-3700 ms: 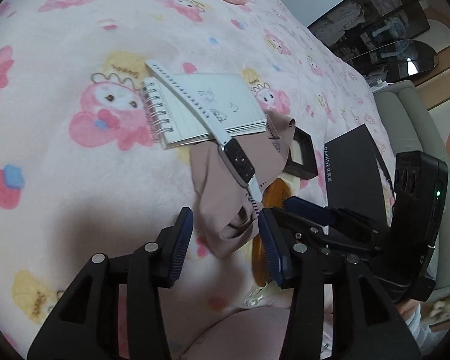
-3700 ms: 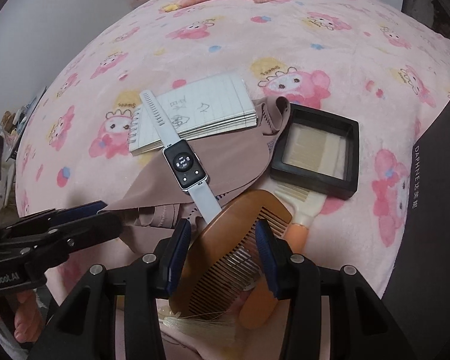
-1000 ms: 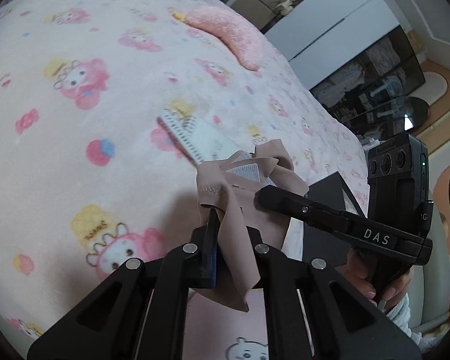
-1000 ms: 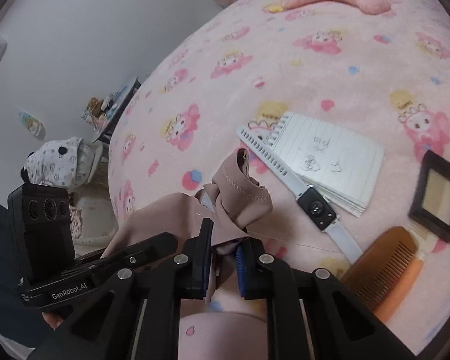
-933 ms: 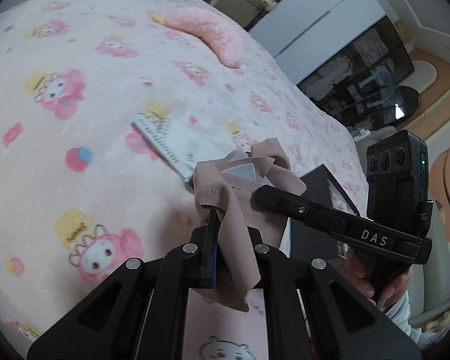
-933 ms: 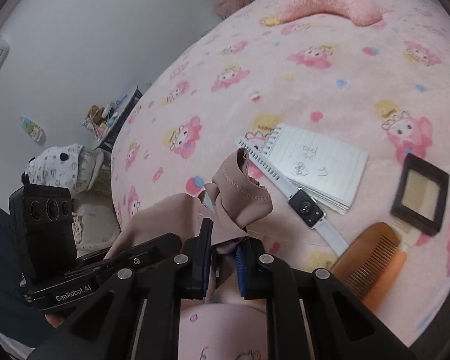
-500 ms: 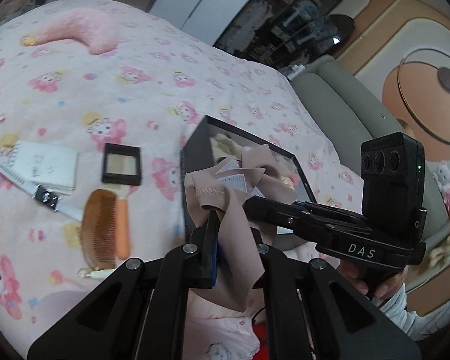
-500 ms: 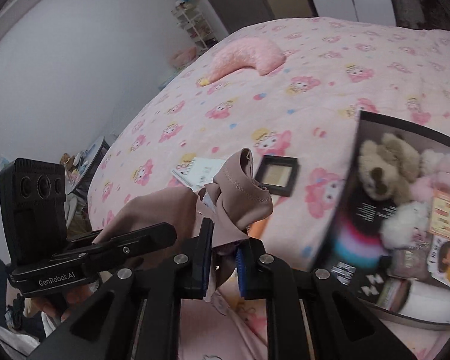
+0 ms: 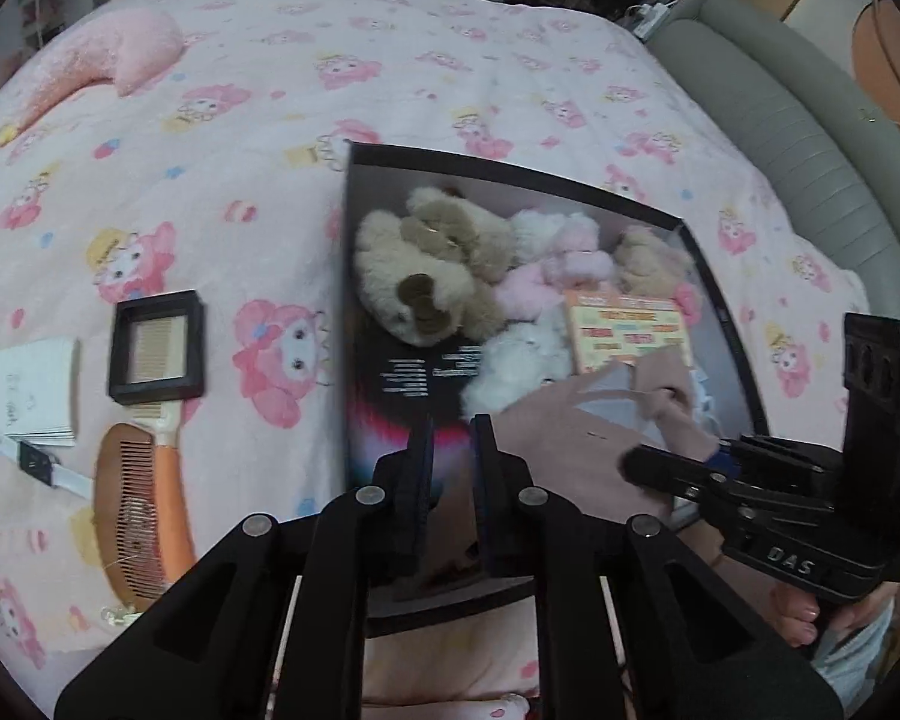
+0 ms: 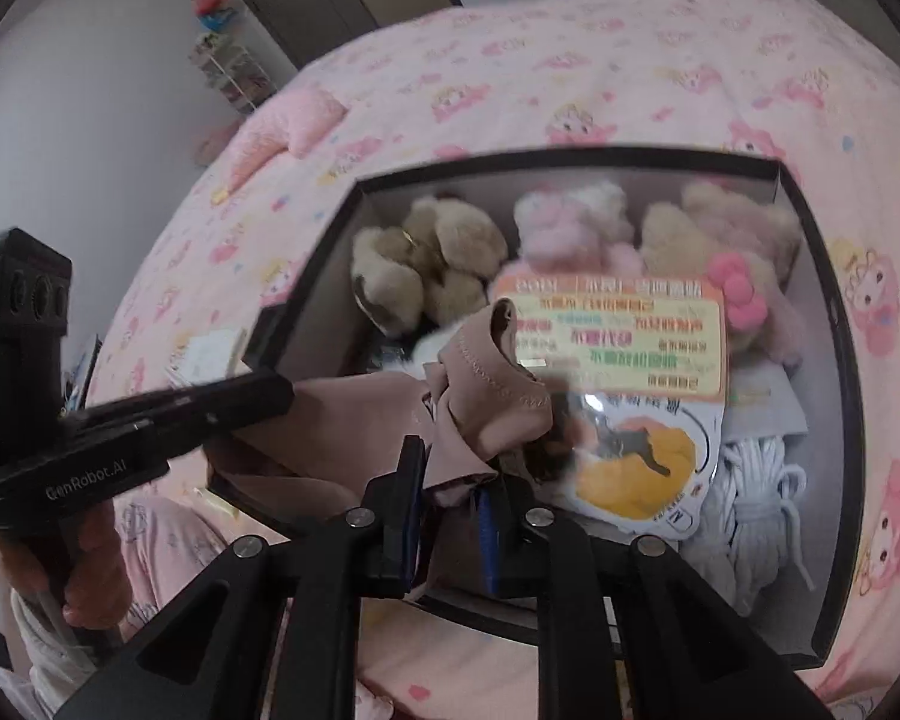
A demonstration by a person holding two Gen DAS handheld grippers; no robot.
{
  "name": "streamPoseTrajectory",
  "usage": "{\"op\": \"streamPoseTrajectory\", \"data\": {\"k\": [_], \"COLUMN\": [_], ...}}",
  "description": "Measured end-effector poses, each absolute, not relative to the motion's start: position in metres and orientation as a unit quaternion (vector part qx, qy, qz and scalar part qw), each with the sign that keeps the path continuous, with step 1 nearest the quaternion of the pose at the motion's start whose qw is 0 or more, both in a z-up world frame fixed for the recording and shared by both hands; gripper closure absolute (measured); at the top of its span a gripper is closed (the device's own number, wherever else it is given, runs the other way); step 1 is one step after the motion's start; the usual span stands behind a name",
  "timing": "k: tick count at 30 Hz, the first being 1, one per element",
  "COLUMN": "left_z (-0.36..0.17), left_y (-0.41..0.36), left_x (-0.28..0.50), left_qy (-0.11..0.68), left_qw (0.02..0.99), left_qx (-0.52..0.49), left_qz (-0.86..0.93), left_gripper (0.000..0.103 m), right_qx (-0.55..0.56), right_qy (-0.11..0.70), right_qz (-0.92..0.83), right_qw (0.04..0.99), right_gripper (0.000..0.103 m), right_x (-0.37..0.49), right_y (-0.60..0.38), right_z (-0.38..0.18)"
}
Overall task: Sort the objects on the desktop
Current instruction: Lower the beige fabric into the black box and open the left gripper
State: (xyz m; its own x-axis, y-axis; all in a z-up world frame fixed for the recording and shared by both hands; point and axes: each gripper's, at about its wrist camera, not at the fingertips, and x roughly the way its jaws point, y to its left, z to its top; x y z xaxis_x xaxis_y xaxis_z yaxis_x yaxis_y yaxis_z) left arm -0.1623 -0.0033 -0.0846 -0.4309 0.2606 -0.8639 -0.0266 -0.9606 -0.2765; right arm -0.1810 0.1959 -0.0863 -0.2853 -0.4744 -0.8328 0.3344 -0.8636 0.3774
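Observation:
A beige-pink cloth garment [image 10: 486, 384] hangs over the open black box [image 10: 570, 157]. My right gripper [image 10: 450, 480] is shut on the cloth's bunched end. In the left wrist view the cloth [image 9: 576, 438] spreads over the box's near right part, held by the right gripper [image 9: 678, 462]. My left gripper [image 9: 453, 438] hovers above the near side of the box [image 9: 510, 171] with its fingers a small gap apart and nothing between them. The box holds plush bears [image 9: 426, 276], a colourful card [image 10: 618, 330] and white cord [image 10: 750, 480].
On the pink bedspread left of the box lie a small black framed case [image 9: 156, 345], a wooden comb [image 9: 132, 504] with an orange comb beside it, a notepad [image 9: 30, 387] and a watch [image 9: 36, 462]. A pink pillow [image 9: 102, 66] lies far left. A grey sofa edge [image 9: 810, 138] is at right.
Both grippers carried the cloth from the bed over to the black box. My left gripper has let go of the cloth; the right one still holds it, lower over the box.

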Motion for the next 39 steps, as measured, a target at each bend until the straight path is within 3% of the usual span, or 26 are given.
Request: {"op": "streamPoseTrajectory", "data": {"k": [2,4,5,9,10,11,14,22,26,32,36,39], "left_z": [-0.077,-0.066,-0.062,-0.074,-0.081,-0.088,-0.107,-0.119,-0.108,-0.105,-0.114,-0.11], "left_y": [-0.014,-0.022,-0.022,0.012,0.026,0.036,0.06,0.052,0.045,0.067,0.073,0.055], "left_x": [-0.159,-0.155,-0.153,-0.159,-0.162,-0.166,-0.172,-0.176,-0.163,-0.161,-0.17,-0.17], "left_qy": [-0.123,-0.146,-0.159,-0.167,-0.159,-0.155,-0.157,-0.1,-0.157,-0.164,-0.116,-0.129], "left_qw": [0.078,0.083,0.094,0.158,0.165,0.174,0.196,0.046,0.096,0.166,0.074,0.032], "left_qx": [-0.518,-0.497,-0.485,-0.505,-0.517,-0.528,-0.55,-0.578,-0.561,-0.554,-0.587,-0.584], "left_qz": [0.843,0.851,0.855,0.832,0.825,0.817,0.797,0.809,0.807,0.8,0.797,0.801], "left_gripper": [0.069,0.06,0.06,0.067,0.072,0.075,0.076,0.078,0.08,0.079,0.08,0.076], "right_qx": [0.548,0.533,0.521,0.44,0.434,0.431,0.451,0.497,0.495,0.443,0.477,0.504], "right_qy": [-0.047,-0.038,-0.039,-0.097,-0.109,-0.103,-0.076,-0.067,-0.04,-0.059,-0.066,-0.064], "right_qz": [-0.792,-0.802,-0.81,-0.854,-0.858,-0.863,-0.868,-0.84,-0.834,-0.87,-0.851,-0.833], "right_qw": [0.264,0.268,0.267,0.26,0.254,0.244,0.196,0.207,0.242,0.208,0.212,0.219], "right_gripper": [0.083,0.072,0.063,0.062,0.064,0.072,0.08,0.083,0.083,0.083,0.083,0.083], "right_x": [-0.181,-0.18,-0.18,-0.18,-0.182,-0.183,-0.186,-0.187,-0.175,-0.172,-0.173,-0.175], "right_y": [0.198,0.207,0.213,0.24,0.242,0.241,0.239,0.226,0.205,0.22,0.219,0.215], "right_z": [-0.087,-0.076,-0.07,-0.049,-0.048,-0.049,-0.066,-0.091,-0.091,-0.071,-0.084,-0.096]}}
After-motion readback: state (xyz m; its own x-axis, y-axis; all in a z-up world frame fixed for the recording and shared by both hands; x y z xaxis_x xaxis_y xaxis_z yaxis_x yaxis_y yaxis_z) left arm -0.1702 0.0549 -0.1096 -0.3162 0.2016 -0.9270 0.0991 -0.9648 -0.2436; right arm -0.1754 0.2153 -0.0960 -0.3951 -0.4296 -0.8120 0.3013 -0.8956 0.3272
